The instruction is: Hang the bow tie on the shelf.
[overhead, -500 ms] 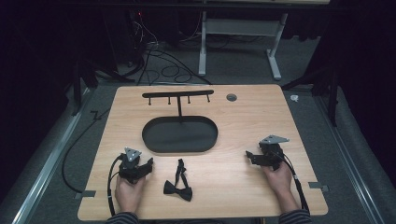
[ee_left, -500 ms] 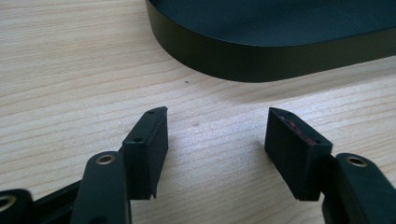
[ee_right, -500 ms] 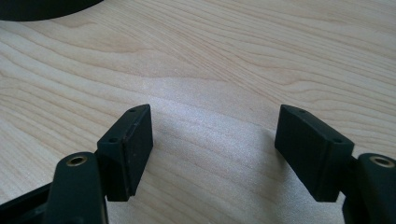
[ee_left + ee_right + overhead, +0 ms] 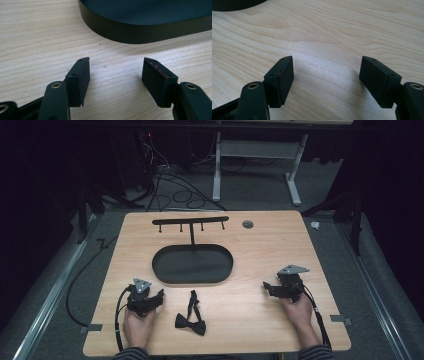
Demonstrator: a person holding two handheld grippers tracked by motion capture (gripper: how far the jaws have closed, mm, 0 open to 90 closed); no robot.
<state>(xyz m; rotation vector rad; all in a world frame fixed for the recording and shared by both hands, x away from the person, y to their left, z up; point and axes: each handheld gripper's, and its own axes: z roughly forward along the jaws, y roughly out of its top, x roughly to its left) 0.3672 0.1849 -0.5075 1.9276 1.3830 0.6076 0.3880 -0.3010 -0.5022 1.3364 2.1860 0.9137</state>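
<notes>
A black bow tie [image 4: 190, 323] with its strap trailing toward the top of the frame lies flat on the light wooden table [image 4: 260, 245], in the lower middle of the high view, between your two hands and touching neither tool.

Just above it, at the centre of the frame, sits a black oval tray [image 4: 170, 270] whose thin post carries a black hook rail [image 4: 190, 221] with small pegs hanging along it. In the left gripper view the tray's dark curved wall [image 4: 140, 30] fills the top of the frame, near the jaws but apart from them.

Your left gripper [image 4: 159, 296] rests on the table at the lower left of the high view, just left of the bow tie; its own view [image 4: 115, 72] shows its jaws spread wide over bare wood with nothing between them. Your right gripper [image 4: 266, 287] rests at the lower right, well apart from the tie, and its own view [image 4: 325, 71] shows its jaws likewise parted and empty.

A small round grey disc [image 4: 247, 224] is set in the table near the upper right, beside the rail's end. Cables [image 4: 170, 185] coil on the dark floor beyond the table, at the top of the frame.
</notes>
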